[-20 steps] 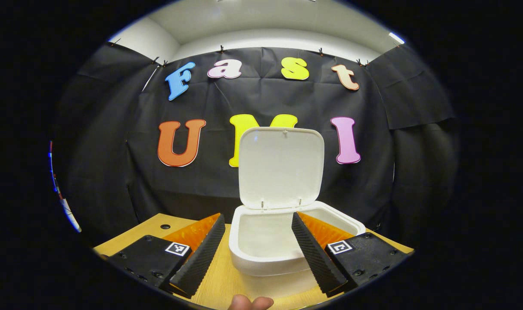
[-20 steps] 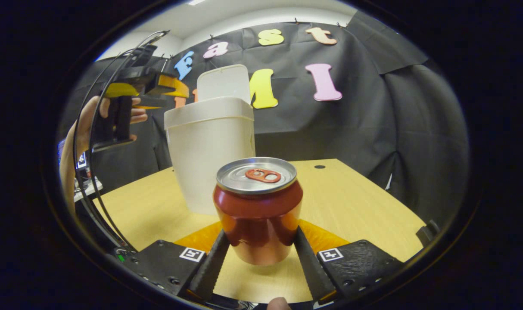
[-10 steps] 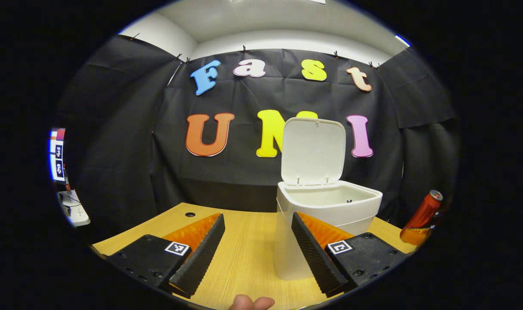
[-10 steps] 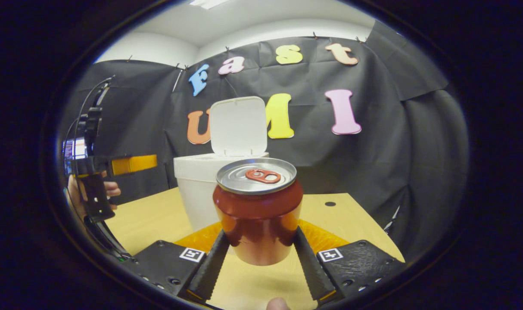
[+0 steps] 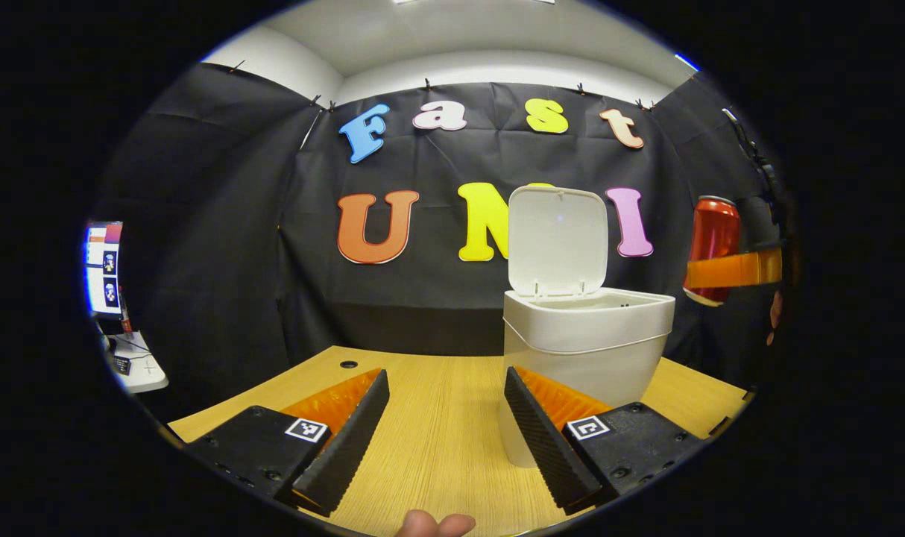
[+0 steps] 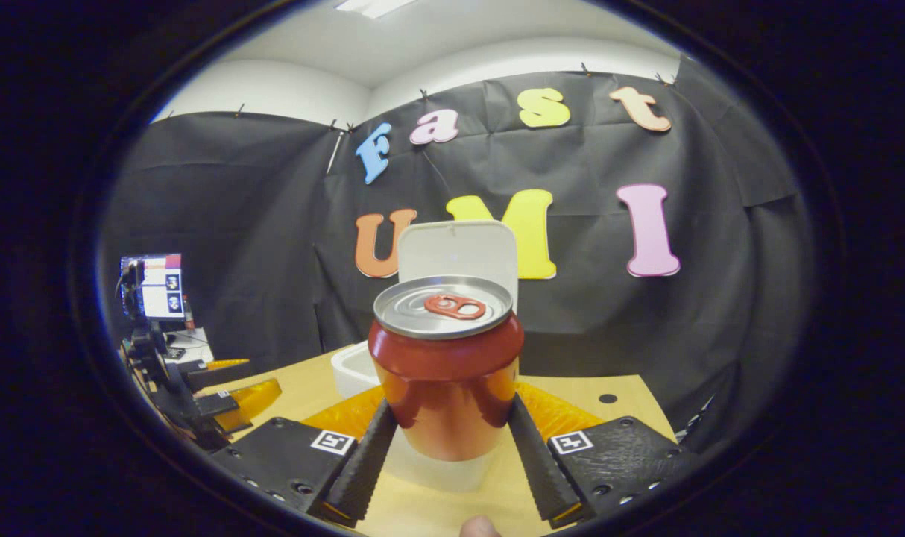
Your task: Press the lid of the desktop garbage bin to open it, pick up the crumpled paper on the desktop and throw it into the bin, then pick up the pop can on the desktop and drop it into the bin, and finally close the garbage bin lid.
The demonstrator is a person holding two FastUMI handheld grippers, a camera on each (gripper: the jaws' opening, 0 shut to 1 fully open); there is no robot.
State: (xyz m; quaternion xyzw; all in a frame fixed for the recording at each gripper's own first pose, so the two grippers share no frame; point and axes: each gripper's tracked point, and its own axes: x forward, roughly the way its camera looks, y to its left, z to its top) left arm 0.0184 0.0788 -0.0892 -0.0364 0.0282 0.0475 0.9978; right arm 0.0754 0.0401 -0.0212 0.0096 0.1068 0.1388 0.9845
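The right tongs (image 6: 446,455) have the can (image 6: 445,365) pinched upright between both fingers, pull tab on top, lifted clear of the worktop (image 6: 616,388). In the right gripper view the bin (image 6: 359,369) sits just behind and below the can, its lid (image 6: 457,250) standing straight up at the back. That upright lid is the point: the mouth is wide open, so the can only needs carrying over the rim and letting go.

From the left gripper view the can (image 5: 713,246) hangs off to one side of the bin (image 5: 587,343), higher than the rim, not yet over the opening. Holding it that high looks sensible to me, since it clears the wall before the drop.

The left tongs (image 5: 446,440) hang low over the worktop (image 5: 437,418), fingers spread apart with nothing between them, drawn back from the bin. I'd guess that is to leave the way free, and to wait for shutting the lid (image 5: 558,239) afterwards.

I can't make out the crumpled paper; the bin's inside is hidden from both angles, so it may already lie in there.
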